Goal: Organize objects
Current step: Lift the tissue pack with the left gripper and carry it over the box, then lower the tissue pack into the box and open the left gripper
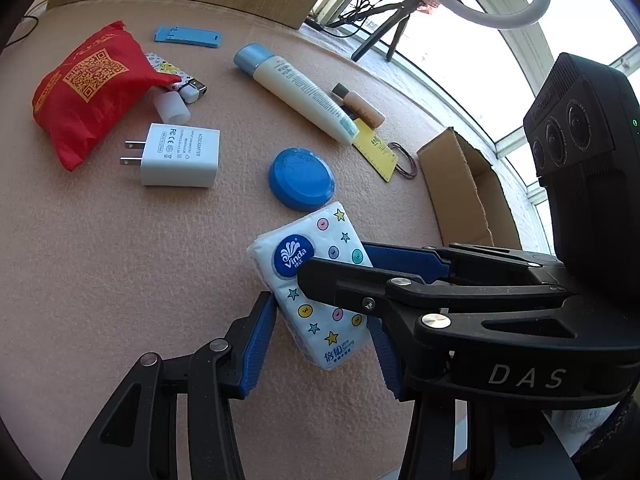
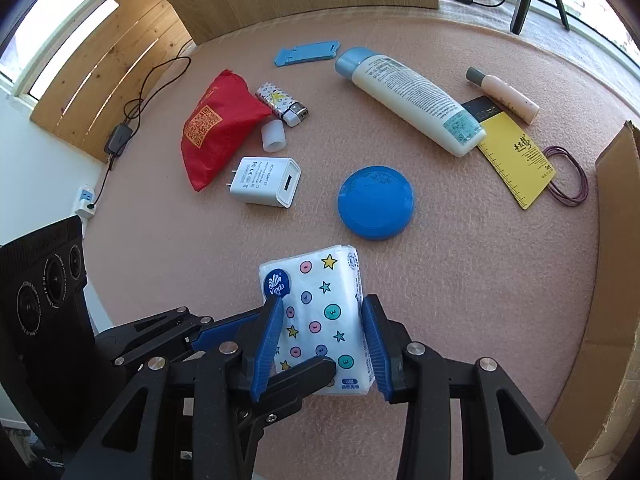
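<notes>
Right wrist view is showing the pink felt table (image 2: pixel 460 280) spreading under everything, with the cardboard box (image 2: pixel 616 240) standing open along its right edge, presumably waiting as the place to gather things. Further back the cream lotion tube (image 2: pixel 412 100) is lying across one end of the yellow ruler card (image 2: pixel 516 160), and the red pouch (image 2: pixel 216 128) is slumping beside the white charger (image 2: pixel 266 182). The blue round lid (image 2: pixel 376 202) is sitting near the middle.

Nearest to me, the tissue pack (image 2: pixel 320 316) is lying flat on the felt, and I am bringing my right gripper (image 2: pixel 322 340) around it, blue pads touching or nearly touching its two long sides; I cannot tell whether it is gripping yet. My left gripper (image 1: pixel 320 340) is straddling the same pack from the other side, jaws a little wider than the pack, seemingly steadying it.
</notes>
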Motion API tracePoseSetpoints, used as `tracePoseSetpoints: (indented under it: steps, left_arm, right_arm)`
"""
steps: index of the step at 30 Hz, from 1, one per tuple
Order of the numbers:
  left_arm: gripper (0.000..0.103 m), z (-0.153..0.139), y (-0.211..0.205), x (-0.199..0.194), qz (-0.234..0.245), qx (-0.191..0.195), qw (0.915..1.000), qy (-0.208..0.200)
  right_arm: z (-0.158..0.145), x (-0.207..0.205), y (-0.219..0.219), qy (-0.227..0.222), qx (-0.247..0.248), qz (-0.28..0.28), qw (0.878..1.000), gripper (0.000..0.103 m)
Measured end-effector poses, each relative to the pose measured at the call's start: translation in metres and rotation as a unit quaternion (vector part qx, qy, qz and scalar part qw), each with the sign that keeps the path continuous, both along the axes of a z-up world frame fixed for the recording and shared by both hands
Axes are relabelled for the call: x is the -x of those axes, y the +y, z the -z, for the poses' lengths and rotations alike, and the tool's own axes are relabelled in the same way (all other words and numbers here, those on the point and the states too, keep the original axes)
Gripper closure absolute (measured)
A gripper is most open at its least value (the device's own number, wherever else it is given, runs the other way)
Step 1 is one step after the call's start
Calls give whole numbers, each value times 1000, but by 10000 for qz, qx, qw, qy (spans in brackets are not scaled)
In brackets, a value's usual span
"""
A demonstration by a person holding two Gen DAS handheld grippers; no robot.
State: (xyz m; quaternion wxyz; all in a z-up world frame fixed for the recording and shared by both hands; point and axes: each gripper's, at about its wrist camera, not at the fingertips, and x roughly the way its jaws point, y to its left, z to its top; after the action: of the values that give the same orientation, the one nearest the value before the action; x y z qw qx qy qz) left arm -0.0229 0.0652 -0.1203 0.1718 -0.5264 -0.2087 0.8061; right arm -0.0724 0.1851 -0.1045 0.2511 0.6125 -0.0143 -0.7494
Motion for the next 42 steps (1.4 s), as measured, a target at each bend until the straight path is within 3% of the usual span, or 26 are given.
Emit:
tracePoseSetpoints:
  steps: [8,15,29,42]
  left_arm:
    - [52,-56,45,8,385,226,9971,615]
    - [52,-86,109,23,976,136,9907,940]
    - [52,-75,229,36,1952,113,9767,885]
    - [53,-62,245,37,2083,322,9742,807]
  right_arm:
    - [-52,-13,47,538,163,550,9969,65]
    - [-82,-20,106,897,66,1175,9890,65]
    - [-72,-34,218,820,-21,2229,9714,65]
    - [-64,-38,236,817,-169,2479,9652,65]
